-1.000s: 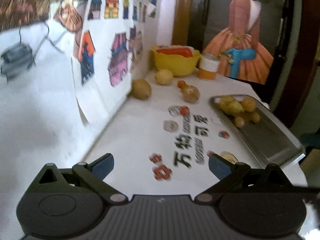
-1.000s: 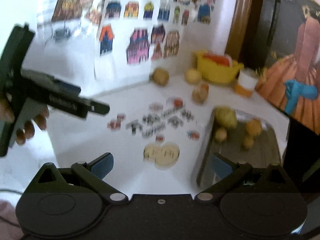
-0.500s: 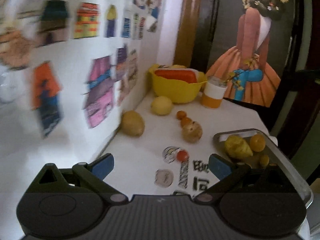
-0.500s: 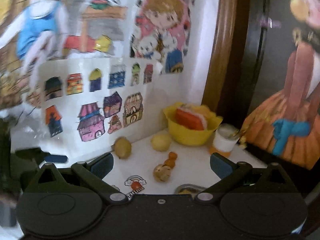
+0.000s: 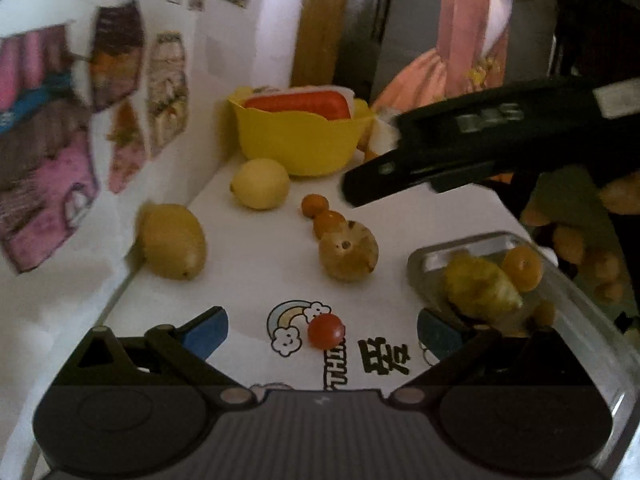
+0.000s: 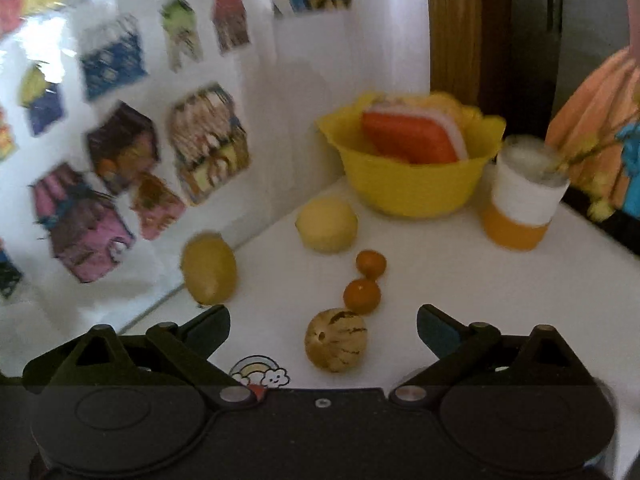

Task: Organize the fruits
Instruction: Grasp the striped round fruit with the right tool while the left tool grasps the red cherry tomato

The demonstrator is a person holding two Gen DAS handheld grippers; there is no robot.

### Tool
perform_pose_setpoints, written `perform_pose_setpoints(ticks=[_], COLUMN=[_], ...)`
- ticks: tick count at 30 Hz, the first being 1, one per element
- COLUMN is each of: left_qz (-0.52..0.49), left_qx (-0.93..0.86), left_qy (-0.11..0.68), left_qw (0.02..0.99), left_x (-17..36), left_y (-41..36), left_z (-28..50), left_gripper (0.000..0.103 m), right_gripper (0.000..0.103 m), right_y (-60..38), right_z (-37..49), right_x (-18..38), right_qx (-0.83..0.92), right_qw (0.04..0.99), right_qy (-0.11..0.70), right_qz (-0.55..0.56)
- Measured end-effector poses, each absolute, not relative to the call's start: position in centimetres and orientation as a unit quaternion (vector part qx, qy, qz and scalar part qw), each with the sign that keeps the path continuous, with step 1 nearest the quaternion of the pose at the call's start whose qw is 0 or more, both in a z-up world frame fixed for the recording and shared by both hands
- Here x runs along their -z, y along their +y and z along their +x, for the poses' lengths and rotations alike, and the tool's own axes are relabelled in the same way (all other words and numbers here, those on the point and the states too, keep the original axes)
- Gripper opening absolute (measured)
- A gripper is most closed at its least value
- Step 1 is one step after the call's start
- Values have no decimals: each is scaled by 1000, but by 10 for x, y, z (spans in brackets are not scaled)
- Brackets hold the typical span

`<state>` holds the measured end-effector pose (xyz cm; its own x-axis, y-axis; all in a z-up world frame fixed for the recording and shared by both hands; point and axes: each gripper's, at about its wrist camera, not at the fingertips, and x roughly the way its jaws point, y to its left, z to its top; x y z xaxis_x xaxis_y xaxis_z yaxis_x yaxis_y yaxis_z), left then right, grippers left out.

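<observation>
On the white table lie a yellow lemon (image 5: 261, 183), a duller lemon (image 5: 173, 241) by the wall, two small oranges (image 5: 315, 204), a striped tan fruit (image 5: 348, 255) and a cherry tomato (image 5: 326, 331). The metal tray (image 5: 432, 256) at right holds a yellow-green fruit (image 5: 480, 289) and an orange (image 5: 521, 268). My left gripper (image 5: 322, 330) is open, with the tomato between its fingers' line. My right gripper (image 6: 323, 326) is open above the striped fruit (image 6: 335, 345); its small oranges (image 6: 362, 296) and lemon (image 6: 326, 225) lie beyond. In the left wrist view the right gripper's body (image 5: 472, 148) reaches in from the right.
A yellow bowl (image 6: 404, 188) with a red-and-white slice stands at the back corner, an orange-and-white cup (image 6: 520, 204) beside it. A sticker-covered white wall (image 6: 132, 132) runs along the left. A dark panel with a painted figure (image 5: 460, 40) closes the back right.
Both grippers have moved forward and lower toward the fruits at the back of the table. The right gripper has come into the left wrist view from the right.
</observation>
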<state>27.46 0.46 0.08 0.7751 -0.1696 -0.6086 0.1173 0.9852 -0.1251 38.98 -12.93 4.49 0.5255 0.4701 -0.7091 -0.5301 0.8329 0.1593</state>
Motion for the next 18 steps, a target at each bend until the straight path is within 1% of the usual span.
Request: perform_pose_setpoints(ticks=[1, 5, 8, 10, 13, 14, 16, 18], left_qz=[-35, -29, -28, -26, -25, -26, -24, -23], left_qx=[77, 84, 97, 101, 107, 107, 104, 102], left_qy=[329, 342, 348, 354, 360, 360, 358, 359], left_qw=[941, 936, 932, 929, 926, 926, 927, 928], left_x=[3, 11, 16, 18, 21, 22, 22, 22], left_y=[3, 3, 3, 2, 1, 1, 1, 1], left_z=[279, 291, 296, 298, 300, 300, 301, 307], left_gripper=[102, 102, 93, 84, 76, 74, 65, 59], right_gripper=[97, 89, 83, 80, 74, 71, 68, 65], right_y=[-128, -126, -125, -124, -123, -122, -121, -121], right_z=[395, 413, 421, 424, 425, 425, 424, 423], right_x=[-39, -20, -11, -5, -1, 0, 2, 2], right_qx=[-284, -276, -272, -274, -278, -278, -281, -284], right_qw=[870, 862, 859, 856, 854, 853, 851, 850], right_qy=[401, 424, 432, 436, 439, 441, 443, 443], right_qz=[-38, -32, -33, -34, -34, -35, -37, -38])
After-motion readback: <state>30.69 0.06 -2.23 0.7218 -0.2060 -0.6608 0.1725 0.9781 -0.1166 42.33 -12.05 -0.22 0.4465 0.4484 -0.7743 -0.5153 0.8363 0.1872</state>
